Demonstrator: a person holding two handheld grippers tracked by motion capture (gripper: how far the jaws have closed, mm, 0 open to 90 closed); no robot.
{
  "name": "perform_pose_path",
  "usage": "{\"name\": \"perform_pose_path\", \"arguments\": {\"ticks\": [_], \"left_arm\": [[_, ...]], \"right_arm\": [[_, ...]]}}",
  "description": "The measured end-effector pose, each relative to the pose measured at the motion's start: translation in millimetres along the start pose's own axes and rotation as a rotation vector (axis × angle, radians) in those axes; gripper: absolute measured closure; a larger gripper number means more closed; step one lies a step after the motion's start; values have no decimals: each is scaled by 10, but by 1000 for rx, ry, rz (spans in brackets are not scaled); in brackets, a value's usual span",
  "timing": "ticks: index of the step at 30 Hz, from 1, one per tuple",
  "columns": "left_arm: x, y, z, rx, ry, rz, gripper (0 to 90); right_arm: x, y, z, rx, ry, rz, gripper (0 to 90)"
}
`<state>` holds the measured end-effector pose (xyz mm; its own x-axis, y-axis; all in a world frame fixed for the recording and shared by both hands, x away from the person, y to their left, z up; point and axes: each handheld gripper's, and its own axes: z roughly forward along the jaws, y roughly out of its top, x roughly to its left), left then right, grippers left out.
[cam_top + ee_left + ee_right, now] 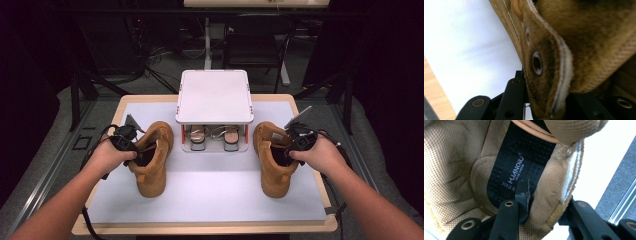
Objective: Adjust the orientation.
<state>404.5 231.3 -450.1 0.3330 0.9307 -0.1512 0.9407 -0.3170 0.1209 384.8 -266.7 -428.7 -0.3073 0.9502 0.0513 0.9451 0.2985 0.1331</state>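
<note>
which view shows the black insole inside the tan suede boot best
The right gripper view: the black dotted insole with printed lettering faces the camera inside the right tan suede boot. In the high view that boot's opening looks dark; the left gripper view gives no sight of it.

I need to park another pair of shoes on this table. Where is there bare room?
The widest bare patch of the white mat lies between the left boot and the right boot, in front of the small shoe rack. The strip along the near edge is free too. The back middle is crowded by the rack, with sandals under it.
</note>
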Motion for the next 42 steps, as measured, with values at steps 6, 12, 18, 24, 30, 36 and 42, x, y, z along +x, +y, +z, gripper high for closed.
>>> {"name": "perform_pose_path", "arguments": {"ticks": [6, 12, 18, 24, 30, 36, 42], "left_arm": [[-34, -3, 10, -4, 35, 51, 706], [-80, 2, 29, -13, 72, 77, 681], [-105, 8, 51, -8, 99, 81, 676], [-136, 23, 67, 5, 125, 102, 669], [-137, 43, 85, 24, 133, 96, 678], [-139, 47, 89, 30, 137, 97, 680], [-129, 47, 92, 33, 131, 92, 682]], "right_arm": [[-2, 5, -14, 18, -18, -48, 635], [16, -2, 15, -5, -23, -37, 591], [34, -3, 42, 3, -48, -48, 560], [7, -15, 21, -6, -51, -34, 530], [-16, -8, 54, -17, -36, -30, 579], [-11, 23, 106, -3, -44, -26, 609], [-40, 67, 143, 24, -42, 0, 635]]}}
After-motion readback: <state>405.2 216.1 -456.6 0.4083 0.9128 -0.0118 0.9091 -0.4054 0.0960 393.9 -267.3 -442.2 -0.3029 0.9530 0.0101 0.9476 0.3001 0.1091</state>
